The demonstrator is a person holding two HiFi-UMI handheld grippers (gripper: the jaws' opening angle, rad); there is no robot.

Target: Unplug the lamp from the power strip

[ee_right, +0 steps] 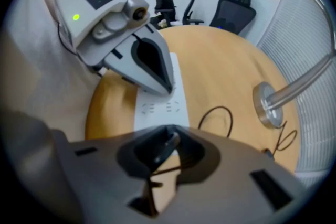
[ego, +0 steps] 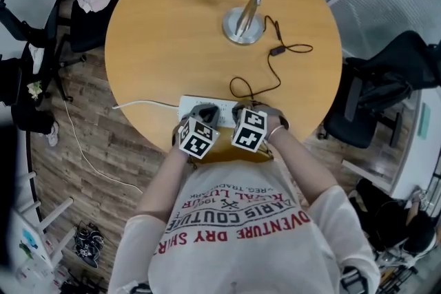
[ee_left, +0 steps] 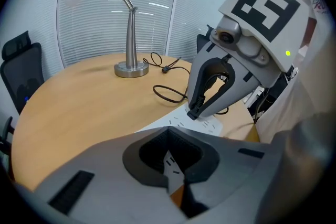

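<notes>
On my feed both handheld units share one build. The left gripper (ego: 202, 113) and the right gripper (ego: 242, 110) have pale grey moulded shells, each topped by a white cube (ego: 249, 129) printed with black square markers. I see a small green light (ee_left: 287, 53) on the side of each housing and a round camera lens (ee_left: 227, 36) under the cube. The jaw arms are grey loops lined with dark ribbed pads (ee_left: 152, 152). The person wears a white shirt (ego: 241, 237) with red and dark lettering and white sleeves (ego: 134, 237).
</notes>
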